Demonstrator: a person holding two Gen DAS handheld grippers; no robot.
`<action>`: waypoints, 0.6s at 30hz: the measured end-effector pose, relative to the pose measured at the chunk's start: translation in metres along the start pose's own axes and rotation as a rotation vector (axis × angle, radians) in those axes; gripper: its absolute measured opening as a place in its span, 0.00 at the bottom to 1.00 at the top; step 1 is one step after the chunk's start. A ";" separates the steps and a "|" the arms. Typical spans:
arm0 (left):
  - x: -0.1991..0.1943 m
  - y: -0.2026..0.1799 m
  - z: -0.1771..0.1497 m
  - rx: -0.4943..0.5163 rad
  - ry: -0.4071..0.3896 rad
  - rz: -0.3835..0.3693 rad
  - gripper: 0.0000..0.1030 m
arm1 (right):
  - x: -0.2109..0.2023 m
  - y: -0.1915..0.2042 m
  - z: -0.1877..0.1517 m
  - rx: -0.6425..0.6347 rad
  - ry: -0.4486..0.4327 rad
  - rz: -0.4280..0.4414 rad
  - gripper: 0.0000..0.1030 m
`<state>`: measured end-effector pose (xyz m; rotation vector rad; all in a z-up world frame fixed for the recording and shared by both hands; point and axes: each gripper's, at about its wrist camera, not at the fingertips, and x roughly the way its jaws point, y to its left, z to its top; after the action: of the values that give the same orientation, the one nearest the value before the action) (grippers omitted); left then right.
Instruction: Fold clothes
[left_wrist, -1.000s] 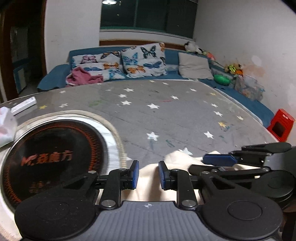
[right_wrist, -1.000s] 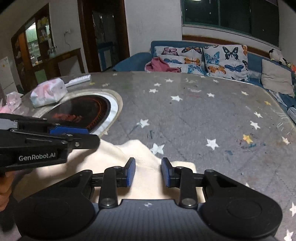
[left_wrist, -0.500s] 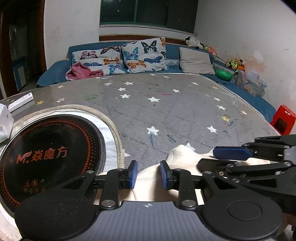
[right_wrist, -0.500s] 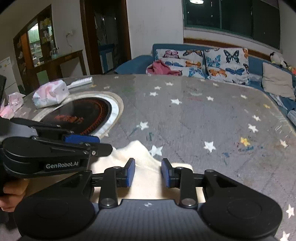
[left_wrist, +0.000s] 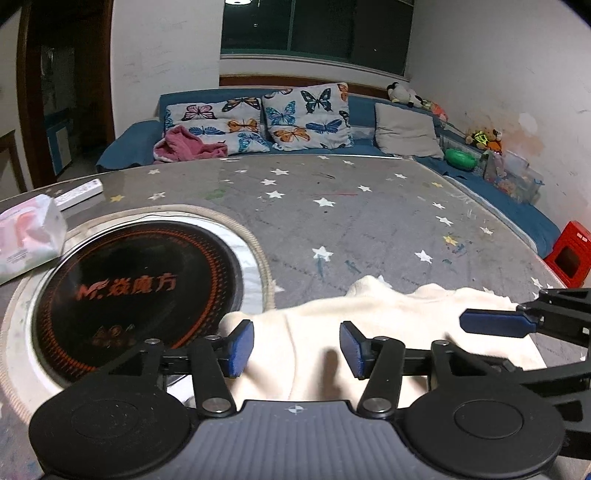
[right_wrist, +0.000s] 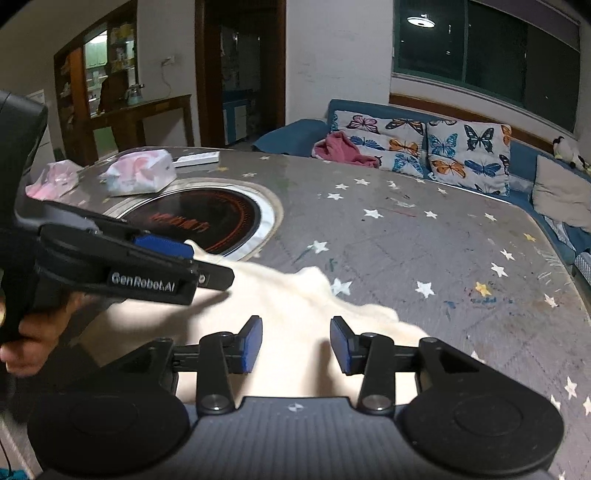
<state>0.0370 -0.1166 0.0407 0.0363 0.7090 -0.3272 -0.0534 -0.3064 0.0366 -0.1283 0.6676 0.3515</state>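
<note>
Cream garment (left_wrist: 373, 325) bunched on table (left_wrist: 369, 221), hand-held grippers agape

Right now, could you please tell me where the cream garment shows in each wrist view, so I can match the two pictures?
Left wrist view: the cream garment lies low and right of centre, beyond the open left hand-held gripper.
Right wrist view: it spreads across the lower middle, beyond the open right hand-held gripper.
Shared landmark: the round black cooktop, left of the garment in both.
</note>
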 end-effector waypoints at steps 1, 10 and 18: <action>-0.004 0.001 -0.002 -0.002 -0.002 0.005 0.58 | -0.003 0.003 -0.002 -0.007 0.000 0.001 0.42; -0.030 0.010 -0.022 -0.036 0.005 0.024 0.70 | -0.023 0.027 -0.018 -0.058 0.009 0.015 0.52; -0.048 0.019 -0.039 -0.070 0.006 0.040 0.84 | -0.031 0.050 -0.031 -0.087 0.015 0.036 0.60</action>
<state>-0.0156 -0.0798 0.0406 -0.0154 0.7240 -0.2636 -0.1123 -0.2755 0.0319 -0.2023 0.6707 0.4143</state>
